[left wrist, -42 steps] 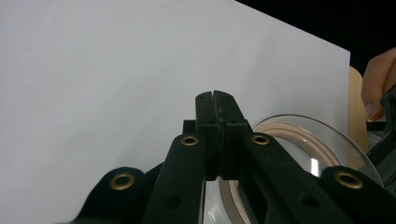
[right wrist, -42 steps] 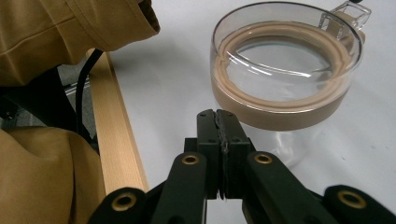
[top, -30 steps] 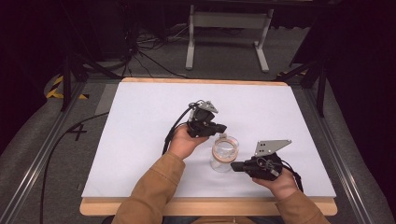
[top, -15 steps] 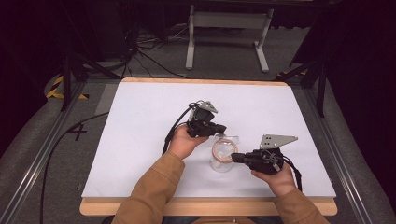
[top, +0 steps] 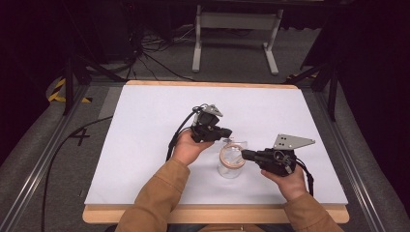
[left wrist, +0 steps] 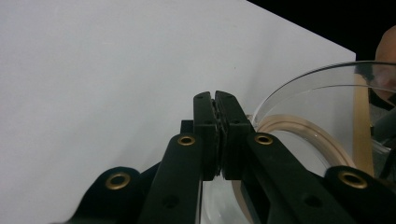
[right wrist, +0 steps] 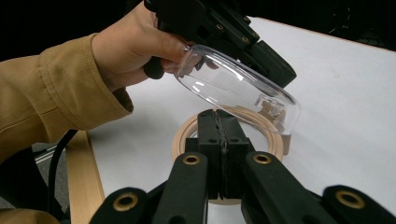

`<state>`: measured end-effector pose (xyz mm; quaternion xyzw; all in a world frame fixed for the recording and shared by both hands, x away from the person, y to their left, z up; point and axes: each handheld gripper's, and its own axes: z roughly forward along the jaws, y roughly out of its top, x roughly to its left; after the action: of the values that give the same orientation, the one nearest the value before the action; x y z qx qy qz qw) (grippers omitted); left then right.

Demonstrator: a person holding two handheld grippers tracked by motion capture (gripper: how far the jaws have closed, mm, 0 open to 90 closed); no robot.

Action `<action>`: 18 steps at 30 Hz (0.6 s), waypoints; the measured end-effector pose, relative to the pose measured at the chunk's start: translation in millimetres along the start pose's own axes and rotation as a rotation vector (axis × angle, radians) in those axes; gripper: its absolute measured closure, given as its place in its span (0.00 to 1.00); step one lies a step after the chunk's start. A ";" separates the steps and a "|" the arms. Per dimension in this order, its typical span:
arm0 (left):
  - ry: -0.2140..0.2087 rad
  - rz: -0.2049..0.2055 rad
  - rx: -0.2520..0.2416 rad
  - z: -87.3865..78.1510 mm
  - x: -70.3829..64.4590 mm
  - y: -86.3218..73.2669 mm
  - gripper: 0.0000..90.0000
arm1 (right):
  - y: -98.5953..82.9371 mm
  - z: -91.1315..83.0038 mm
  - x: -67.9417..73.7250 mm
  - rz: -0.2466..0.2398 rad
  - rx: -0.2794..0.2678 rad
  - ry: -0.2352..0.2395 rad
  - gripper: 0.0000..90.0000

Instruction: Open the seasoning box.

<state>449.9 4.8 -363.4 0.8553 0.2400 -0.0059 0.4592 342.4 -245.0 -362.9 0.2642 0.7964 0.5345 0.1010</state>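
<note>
On the white counter [top: 145, 145], the left tongs [top: 223, 132] are clenched on the edge of a clear domed lid [right wrist: 236, 86], holding it tilted just above the jar [top: 231, 162], its high side toward the left hand [top: 186, 147] and its low edge dipping over the far rim. The jar stands upright between the two hands, its tan rim ring [right wrist: 187, 135] uncovered on the near side, and I cannot tell whether anything is inside. From the right, the right tongs [top: 245, 154] are closed on the jar's near rim, apparently steadying it, so both reach it equally.
</note>
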 end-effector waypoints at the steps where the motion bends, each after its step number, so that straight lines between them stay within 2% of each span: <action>1: 0.005 -0.003 -0.004 -2.7 0.6 -1.0 0.97 | 0.5 0.1 -0.4 0.000 0.000 0.001 1.00; 12: 0.045 -0.022 -0.040 -28.7 0.2 -11.9 0.95 | 8.6 0.2 -6.4 -0.022 -0.022 -0.003 1.00; 18: 0.069 -0.043 -0.055 -42.7 -2.0 -21.1 0.95 | 14.7 1.9 -11.2 -0.061 -0.028 -0.021 1.00</action>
<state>430.4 47.4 -354.7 0.8367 0.2744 0.0204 0.4735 357.3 -245.2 -351.7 0.2440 0.7955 0.5394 0.1294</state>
